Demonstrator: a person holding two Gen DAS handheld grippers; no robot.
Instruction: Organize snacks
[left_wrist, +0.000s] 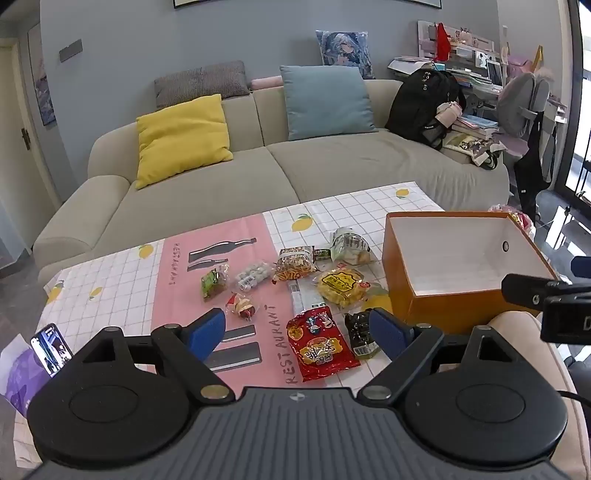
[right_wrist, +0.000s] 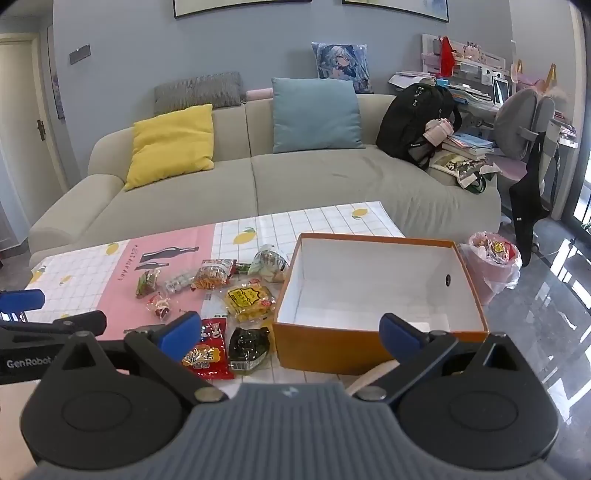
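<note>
Several snack packets lie on the tablecloth left of an orange box (left_wrist: 436, 310) (right_wrist: 332, 345) with a white, bare inside. Nearest me are a red packet (left_wrist: 319, 345) (right_wrist: 207, 352) and a dark seaweed packet (left_wrist: 360, 332) (right_wrist: 248, 345). Behind them lie a yellow packet (left_wrist: 341, 286) (right_wrist: 248, 299), an orange-stick bag (left_wrist: 295, 264) (right_wrist: 212, 275), a green packet (left_wrist: 213, 282) (right_wrist: 147, 281) and others. My left gripper (left_wrist: 297, 330) hangs open above the red packet, holding nothing. My right gripper (right_wrist: 290, 330) stands open over the box's near left corner, also holding nothing.
A phone (left_wrist: 51, 349) leans at the table's left edge. A beige sofa (left_wrist: 332, 166) with cushions and a black backpack (right_wrist: 413, 122) runs behind the table. A pink bin bag (right_wrist: 495, 266) sits on the glossy floor at right. The right gripper's body (left_wrist: 546, 295) shows beside the box.
</note>
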